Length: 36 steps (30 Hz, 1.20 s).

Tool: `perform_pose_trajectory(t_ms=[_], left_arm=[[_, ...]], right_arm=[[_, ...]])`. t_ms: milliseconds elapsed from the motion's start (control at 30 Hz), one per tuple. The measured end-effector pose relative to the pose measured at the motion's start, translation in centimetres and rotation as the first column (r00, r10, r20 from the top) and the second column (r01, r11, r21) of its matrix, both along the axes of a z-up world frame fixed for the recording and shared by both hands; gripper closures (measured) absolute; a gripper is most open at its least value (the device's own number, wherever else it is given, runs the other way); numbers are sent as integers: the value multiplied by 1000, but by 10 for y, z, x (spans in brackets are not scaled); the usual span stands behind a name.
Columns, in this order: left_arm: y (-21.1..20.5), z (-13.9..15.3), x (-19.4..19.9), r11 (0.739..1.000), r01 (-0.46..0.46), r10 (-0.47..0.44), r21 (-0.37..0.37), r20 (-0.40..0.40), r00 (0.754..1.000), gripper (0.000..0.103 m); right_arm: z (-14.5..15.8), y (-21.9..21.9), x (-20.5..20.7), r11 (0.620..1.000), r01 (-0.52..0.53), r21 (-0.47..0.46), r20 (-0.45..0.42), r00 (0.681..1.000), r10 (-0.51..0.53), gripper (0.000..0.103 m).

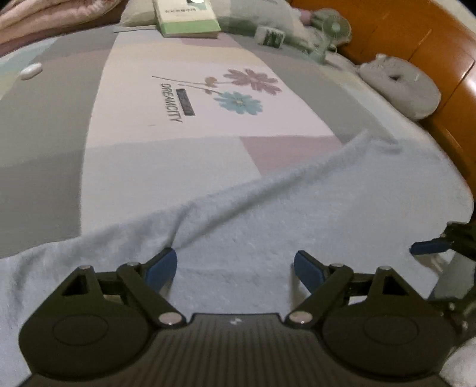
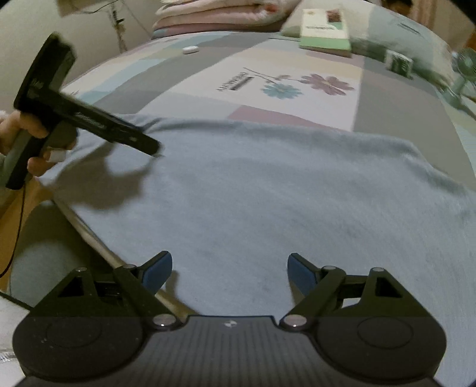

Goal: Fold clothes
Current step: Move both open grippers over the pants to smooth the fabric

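- Left wrist view, upper left: folded pink bedding (image 1: 44, 20), partly cut off by the frame edge.
- Left wrist view, left: small white oval object (image 1: 30, 70) lying on a grey panel of the patchwork bedspread (image 1: 44, 125).
- Left wrist view, upper centre: green-and-white box (image 1: 186, 19) lying flat; below it the bedspread's flower print (image 1: 242, 90) with lettering beside it.
- Left wrist view, lower half: light blue garment (image 1: 267, 214), spread on the bedspread, with one long raised crease running from lower left up to the right.
- Left wrist view, bottom centre: left gripper (image 1: 235, 266), jaws wide apart above the garment, nothing between the blue pads.
- Left wrist view, upper right: small green-and-white carton (image 1: 270, 36), green desk fan (image 1: 333, 32), grey ring-shaped cushion (image 1: 398, 83), orange wooden bed frame (image 1: 416, 32).
- Left wrist view, right edge: right gripper (image 1: 440, 245) partly in frame, one blue pad showing.
- Right wrist view, left: a person's hand (image 2: 26, 140) around the handle of the left gripper (image 2: 154, 148), its tip over the garment's upper left corner.
- Right wrist view, centre: light blue garment (image 2: 267, 193) lying flat, filling the middle of the frame.
- Right wrist view, bottom centre: right gripper (image 2: 229, 268), jaws spread wide over the garment, empty.
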<state>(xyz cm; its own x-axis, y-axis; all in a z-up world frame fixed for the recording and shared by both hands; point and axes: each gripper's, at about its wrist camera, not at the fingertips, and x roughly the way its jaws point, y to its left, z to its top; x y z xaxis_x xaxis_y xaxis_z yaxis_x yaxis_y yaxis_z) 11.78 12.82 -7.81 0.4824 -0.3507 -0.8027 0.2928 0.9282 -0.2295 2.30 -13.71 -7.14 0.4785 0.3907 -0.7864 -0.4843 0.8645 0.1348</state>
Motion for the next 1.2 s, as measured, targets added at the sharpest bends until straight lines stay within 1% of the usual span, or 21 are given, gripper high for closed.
perform_pose_trajectory(t_ms=[100, 167, 200, 267, 400, 467, 533, 600, 667, 733, 833, 900, 1000, 1033, 1067, 1133, 1200], left_arm=[[2, 5, 4, 999, -46, 46, 10, -11, 999, 17], [-14, 10, 3, 999, -36, 37, 37, -10, 999, 17], [-23, 12, 0, 999, -18, 18, 46, -3, 1000, 17], [-44, 14, -8, 997, 52, -54, 52, 26, 998, 16], [-80, 18, -28, 981, 178, -184, 76, 92, 979, 16], [-85, 17, -42, 973, 212, -221, 86, 115, 968, 16], [-87, 10, -52, 968, 224, -236, 110, 110, 966, 16], [-81, -1, -61, 969, 211, -222, 131, 78, 972, 16], [-73, 1, -70, 965, 216, -232, 146, 104, 967, 15], [-69, 8, -66, 968, 198, -215, 156, 103, 971, 15], [-65, 16, -49, 973, 171, -194, 156, 146, 970, 14], [-64, 12, -33, 976, 159, -180, 148, 147, 973, 14], [-55, -4, -4, 984, 101, -120, 149, 125, 985, 15], [-52, -8, 2, 985, 89, -109, 147, 134, 985, 13], [-51, -8, 5, 985, 79, -102, 152, 150, 983, 13], [-50, -7, 14, 980, 38, -70, 193, 161, 985, 13], [-48, -6, 21, 979, 5, -38, 204, 159, 987, 13]], right_arm=[[-1, -12, 0, 999, 26, 25, 1, 1000, -26, 14], [0, -16, -1, 999, 37, 35, 10, 999, -38, 14], [1, -18, -2, 999, 40, 34, 17, 999, -40, 13], [2, -20, -3, 999, 43, 30, 27, 999, -44, 10], [-2, -22, -3, 998, 58, 19, 30, 998, -58, 10], [-6, -22, -3, 998, 66, 8, 30, 997, -67, 10], [-8, -22, -3, 998, 66, 7, 32, 997, -67, 6], [-9, -21, -3, 998, 63, 3, 32, 997, -63, 4], [-6, -21, -4, 998, 61, -3, 36, 997, -61, 4], [-2, -23, -4, 998, 64, -3, 49, 997, -64, 4], [4, -27, 1, 996, 88, 2, 78, 993, -88, 2], [5, -30, 5, 994, 112, -6, 84, 990, -111, 2], [0, -33, 8, 991, 132, -20, 75, 989, -130, 2], [-2, -34, 8, 990, 137, -22, 68, 988, -135, 2], [-5, -35, 7, 990, 139, -24, 63, 989, -137, 2], [-10, -35, 5, 990, 139, -28, 62, 989, -137, 0], [-14, -33, 4, 990, 137, -38, 63, 989, -135, 0]])
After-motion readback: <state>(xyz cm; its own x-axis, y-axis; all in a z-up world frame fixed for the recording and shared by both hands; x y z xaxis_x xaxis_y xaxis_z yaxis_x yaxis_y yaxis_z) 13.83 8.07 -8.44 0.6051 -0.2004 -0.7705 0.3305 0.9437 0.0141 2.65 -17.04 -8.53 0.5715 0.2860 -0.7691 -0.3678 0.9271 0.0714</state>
